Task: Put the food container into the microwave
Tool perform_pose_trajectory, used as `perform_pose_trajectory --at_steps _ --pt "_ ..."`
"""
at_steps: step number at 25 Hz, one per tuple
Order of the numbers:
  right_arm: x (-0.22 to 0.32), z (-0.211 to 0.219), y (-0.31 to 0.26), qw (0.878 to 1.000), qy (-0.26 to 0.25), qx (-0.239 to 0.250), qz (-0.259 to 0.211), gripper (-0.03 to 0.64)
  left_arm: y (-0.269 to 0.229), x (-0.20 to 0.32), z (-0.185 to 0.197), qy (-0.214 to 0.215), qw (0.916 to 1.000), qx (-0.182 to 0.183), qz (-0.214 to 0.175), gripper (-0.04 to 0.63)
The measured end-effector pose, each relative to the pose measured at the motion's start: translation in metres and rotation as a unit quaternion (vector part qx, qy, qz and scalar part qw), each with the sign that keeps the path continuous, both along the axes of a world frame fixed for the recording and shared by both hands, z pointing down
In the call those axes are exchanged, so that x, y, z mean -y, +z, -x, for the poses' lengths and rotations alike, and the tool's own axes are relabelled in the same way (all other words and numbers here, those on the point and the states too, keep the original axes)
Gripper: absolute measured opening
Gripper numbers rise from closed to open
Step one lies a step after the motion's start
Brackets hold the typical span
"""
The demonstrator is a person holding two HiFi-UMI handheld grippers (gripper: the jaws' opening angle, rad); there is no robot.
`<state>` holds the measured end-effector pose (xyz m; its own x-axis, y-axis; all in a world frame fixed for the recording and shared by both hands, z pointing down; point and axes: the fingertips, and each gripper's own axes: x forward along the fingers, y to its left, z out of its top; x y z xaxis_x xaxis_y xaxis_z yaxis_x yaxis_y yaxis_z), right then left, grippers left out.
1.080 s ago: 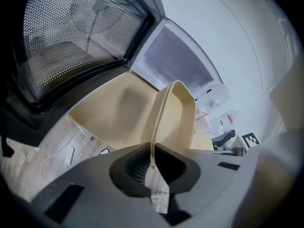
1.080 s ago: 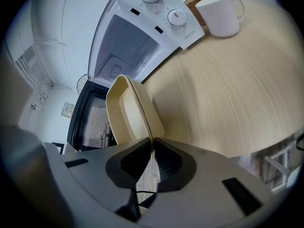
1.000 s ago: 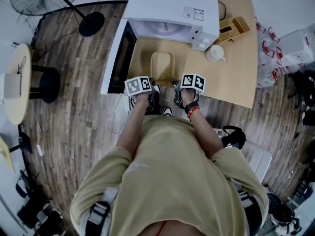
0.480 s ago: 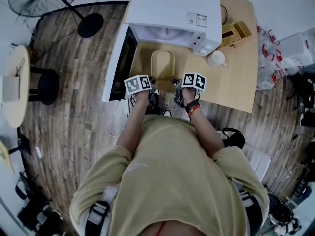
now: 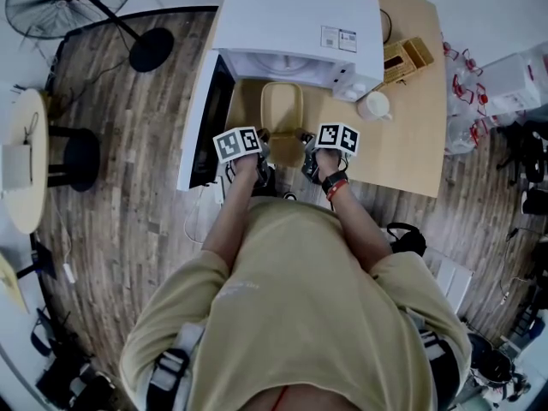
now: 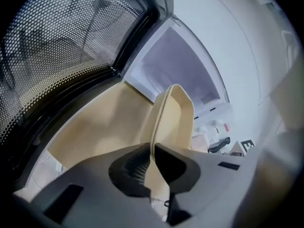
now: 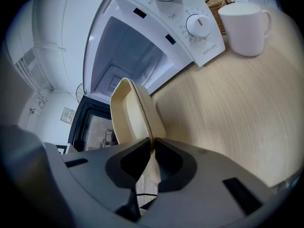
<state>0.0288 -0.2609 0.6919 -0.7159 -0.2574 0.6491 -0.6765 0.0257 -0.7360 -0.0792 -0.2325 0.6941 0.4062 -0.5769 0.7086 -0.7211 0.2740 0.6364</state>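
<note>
Head view looks down on a person standing at a wooden table (image 5: 402,135) with a white microwave (image 5: 295,20) on it. The microwave's door (image 5: 201,118) is swung wide open to the left. Right in front of the open hole is the food container (image 5: 282,110) — a pale yellow tub, close to the opening but not inside yet. A white mug (image 5: 374,105) stands just to the right, near the microwave's knobs.

The left gripper (image 5: 262,137) holds the near left side of the food container, and the right gripper (image 5: 305,140) holds the near right side. Left gripper view shows its jaws pressed tight on the thin rim of the tub (image 6: 173,113), with the dark dotted door (image 6: 61,46) on the left and the bare inside of the microwave ahead. Right gripper view shows the same from the other side: its jaws pinch the rim (image 7: 130,110), and the mug (image 7: 244,20) stands well apart on the table.

It is hard to tell if the tub is lifted or resting on the wood.

I think the job is about half done. The door is open, and the tub is grabbed on both sides and lined up with the opening. What is left — slide it forward into the microwave, set it down, and let go.
</note>
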Motion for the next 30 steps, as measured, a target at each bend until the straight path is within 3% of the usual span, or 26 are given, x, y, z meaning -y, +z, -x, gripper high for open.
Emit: perform_pose_trajectory --at_steps 30 --pt "0.089 0.019 -0.016 0.997 0.069 0.020 -0.038 0.051 -0.011 0.094 0.021 0.019 0.9993 -0.004 -0.031 0.046"
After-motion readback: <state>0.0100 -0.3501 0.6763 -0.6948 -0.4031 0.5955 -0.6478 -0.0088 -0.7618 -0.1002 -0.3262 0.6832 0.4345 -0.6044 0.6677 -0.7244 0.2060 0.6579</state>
